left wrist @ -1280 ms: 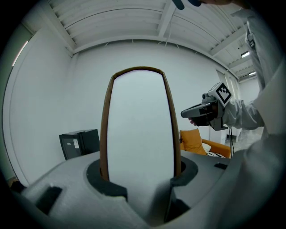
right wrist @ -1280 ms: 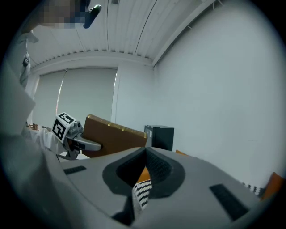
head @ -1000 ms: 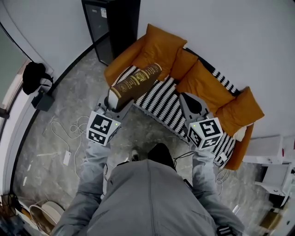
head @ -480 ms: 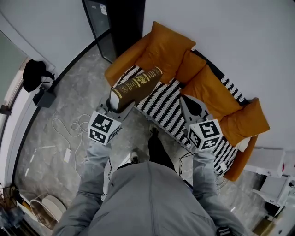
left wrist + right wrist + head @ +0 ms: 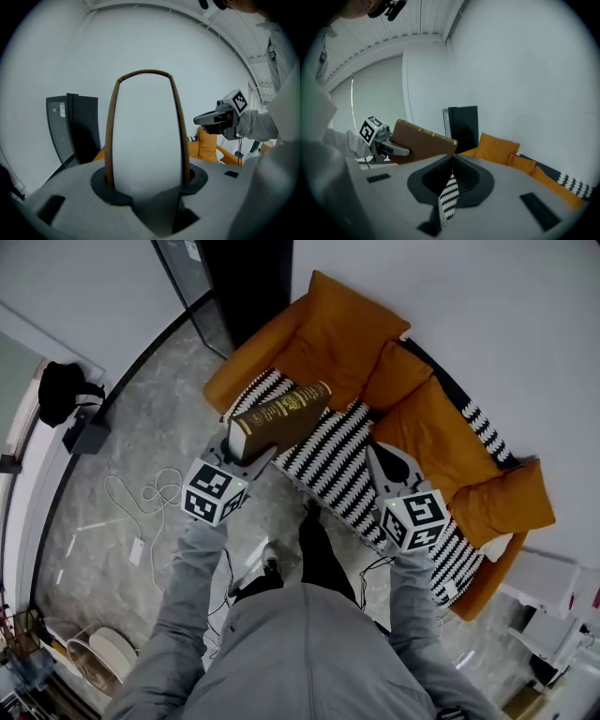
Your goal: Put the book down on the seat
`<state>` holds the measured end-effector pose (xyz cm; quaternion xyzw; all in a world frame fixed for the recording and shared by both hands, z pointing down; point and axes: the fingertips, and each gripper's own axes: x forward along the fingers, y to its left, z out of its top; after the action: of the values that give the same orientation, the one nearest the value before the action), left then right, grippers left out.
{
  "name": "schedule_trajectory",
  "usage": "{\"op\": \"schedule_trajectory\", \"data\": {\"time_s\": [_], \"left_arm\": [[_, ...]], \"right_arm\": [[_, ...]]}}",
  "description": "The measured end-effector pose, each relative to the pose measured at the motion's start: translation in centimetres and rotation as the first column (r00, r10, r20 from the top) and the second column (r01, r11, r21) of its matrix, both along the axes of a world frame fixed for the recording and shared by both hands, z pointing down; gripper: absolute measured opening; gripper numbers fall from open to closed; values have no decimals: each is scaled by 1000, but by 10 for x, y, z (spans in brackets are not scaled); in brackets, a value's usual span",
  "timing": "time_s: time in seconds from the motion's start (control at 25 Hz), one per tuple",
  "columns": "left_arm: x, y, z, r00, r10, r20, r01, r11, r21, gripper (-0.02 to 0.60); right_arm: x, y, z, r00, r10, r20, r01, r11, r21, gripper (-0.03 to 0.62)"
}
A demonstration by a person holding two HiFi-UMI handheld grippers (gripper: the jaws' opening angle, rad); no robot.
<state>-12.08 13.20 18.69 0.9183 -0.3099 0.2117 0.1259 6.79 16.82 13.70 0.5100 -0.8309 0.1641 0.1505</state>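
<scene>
A thick brown book (image 5: 281,418) with gilt lettering on its spine hangs in the air over the left end of the sofa's black-and-white striped seat (image 5: 328,460). My left gripper (image 5: 246,450) is shut on the book's near end. In the left gripper view the book's pale page edge (image 5: 146,136) stands upright between the jaws, brown covers on both sides. My right gripper (image 5: 381,450) hovers over the seat's front edge, shut and empty, to the right of the book. In the right gripper view the book (image 5: 423,143) shows at the left, and the striped cloth shows through the slit between the jaws.
The orange sofa has loose orange cushions (image 5: 352,329) along its back. A black cabinet (image 5: 246,277) stands left of it against the wall. A black bag (image 5: 61,395) and a white cable (image 5: 141,502) lie on the stone floor. White furniture (image 5: 553,601) stands at the right.
Both grippers have come closer to the sofa and lower, the book going with the left one. The person's leg has stepped forward toward the seat.
</scene>
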Motion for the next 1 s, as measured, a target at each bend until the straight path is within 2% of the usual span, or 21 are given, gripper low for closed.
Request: {"op": "schedule_trajectory", "data": {"time_s": [0.2, 0.4, 0.76, 1.0], "left_arm": [[19, -26, 33, 1000, 6, 6, -6, 998, -55, 235], [31, -38, 68, 1000, 7, -14, -9, 988, -153, 235], [39, -58, 137, 999, -30, -18, 24, 954, -299, 235], [59, -67, 189, 999, -21, -36, 6, 927, -375, 235]], "right_arm": [[16, -28, 30, 1000, 2, 21, -1, 998, -56, 29], [23, -47, 62, 999, -28, 25, 31, 995, -99, 29], [39, -75, 116, 997, -48, 57, 57, 983, -175, 29], [59, -88, 159, 997, -33, 73, 49, 973, -224, 29]]}}
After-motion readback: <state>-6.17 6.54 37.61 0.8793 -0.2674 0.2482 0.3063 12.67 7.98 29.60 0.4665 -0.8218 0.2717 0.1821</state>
